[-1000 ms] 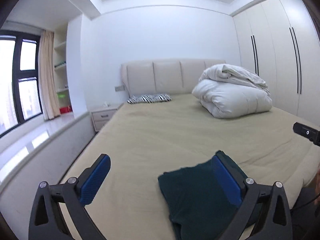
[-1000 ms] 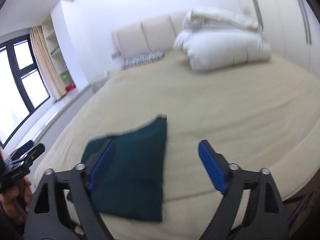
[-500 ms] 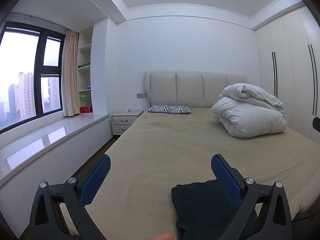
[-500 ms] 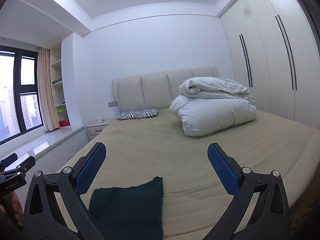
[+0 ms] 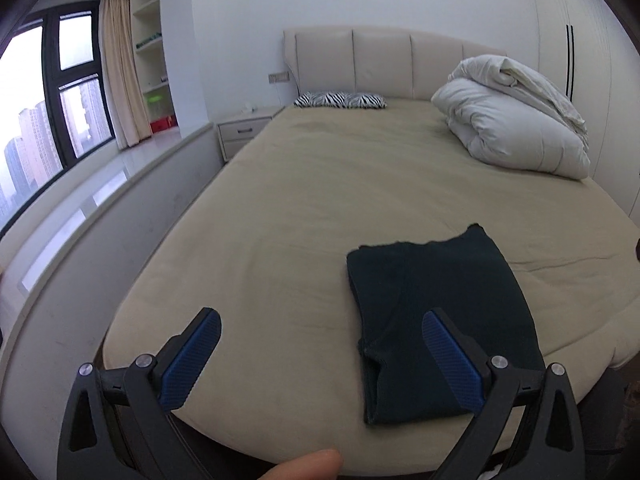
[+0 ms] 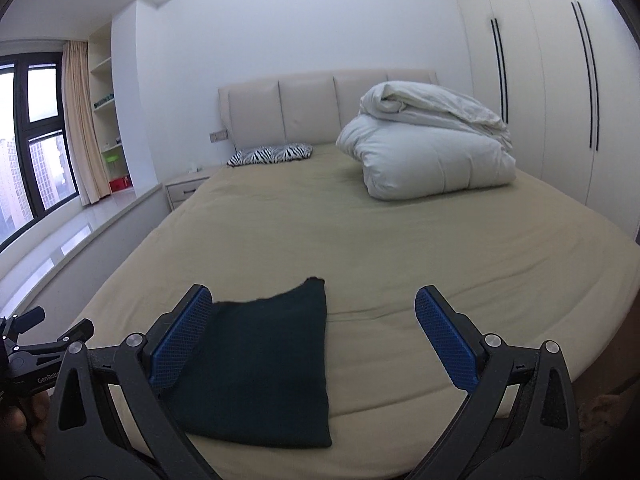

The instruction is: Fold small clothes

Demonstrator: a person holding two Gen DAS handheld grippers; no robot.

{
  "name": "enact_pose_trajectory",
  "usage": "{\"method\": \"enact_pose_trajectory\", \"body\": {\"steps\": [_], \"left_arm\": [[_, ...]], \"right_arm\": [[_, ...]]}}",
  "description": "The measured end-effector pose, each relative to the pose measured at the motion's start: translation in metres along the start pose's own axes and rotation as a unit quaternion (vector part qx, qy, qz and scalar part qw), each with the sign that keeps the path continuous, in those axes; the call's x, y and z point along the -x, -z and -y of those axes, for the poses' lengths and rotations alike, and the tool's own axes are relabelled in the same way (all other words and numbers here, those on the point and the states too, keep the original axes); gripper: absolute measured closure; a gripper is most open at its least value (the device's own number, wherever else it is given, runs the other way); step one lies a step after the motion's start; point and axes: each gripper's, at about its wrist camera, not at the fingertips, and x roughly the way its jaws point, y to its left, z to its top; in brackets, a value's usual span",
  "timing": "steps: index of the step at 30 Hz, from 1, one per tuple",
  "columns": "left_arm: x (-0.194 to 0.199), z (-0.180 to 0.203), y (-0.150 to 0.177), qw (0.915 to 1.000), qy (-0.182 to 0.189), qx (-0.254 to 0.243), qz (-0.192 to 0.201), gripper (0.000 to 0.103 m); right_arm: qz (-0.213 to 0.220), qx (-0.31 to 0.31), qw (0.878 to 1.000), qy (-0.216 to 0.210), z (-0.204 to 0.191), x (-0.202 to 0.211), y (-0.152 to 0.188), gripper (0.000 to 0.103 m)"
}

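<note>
A dark green garment (image 5: 436, 320) lies folded into a flat rectangle near the foot edge of the beige bed (image 5: 340, 200). In the right wrist view the same garment (image 6: 264, 364) sits low and left of centre. My left gripper (image 5: 320, 354) hangs open above the bed's foot edge, its right finger over the garment's near left part, nothing between the blue pads. My right gripper (image 6: 314, 338) is also open, held off the foot of the bed, with its left finger in front of the garment's left side. The left gripper's body (image 6: 36, 354) shows at the far left of that view.
A bundled white duvet (image 5: 516, 120) lies at the bed's far right. A zebra-print pillow (image 5: 340, 100) rests by the padded headboard (image 5: 384, 64). A nightstand (image 5: 244, 132), window ledge and curtain stand to the left, and wardrobe doors (image 6: 560, 92) to the right.
The left wrist view tipped up to the room, then back down onto the bed and garment. The right wrist view rose and pulled back from the garment. Both grippers stayed open.
</note>
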Motion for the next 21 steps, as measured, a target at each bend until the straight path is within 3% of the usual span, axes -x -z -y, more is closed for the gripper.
{"method": "enact_pose_trajectory", "body": {"steps": [4, 7, 10, 16, 21], "left_arm": [[-0.023, 0.001, 0.012, 0.9980, 0.033, 0.020, -0.051, 0.000], [-0.032, 0.007, 0.020, 0.9978, 0.026, 0.008, -0.061, 0.000], [-0.038, 0.010, 0.025, 0.9974, 0.026, 0.001, -0.067, 0.000], [-0.055, 0.007, 0.036, 0.9951, 0.031, 0.007, -0.093, 0.000], [-0.060, 0.002, 0.038, 0.9944, 0.034, 0.016, -0.099, 0.000]], "right_arm": [[-0.080, 0.004, 0.997, 0.018, 0.000, -0.042, 0.022, 0.000], [-0.151, 0.001, 0.988, 0.027, 0.003, -0.078, 0.045, 0.000], [-0.190, -0.011, 0.981, 0.021, 0.005, -0.100, 0.064, 0.000], [-0.220, 0.010, 0.975, 0.035, -0.004, -0.115, 0.087, 0.000], [-0.219, 0.022, 0.975, 0.030, -0.010, -0.118, 0.093, 0.000]]}}
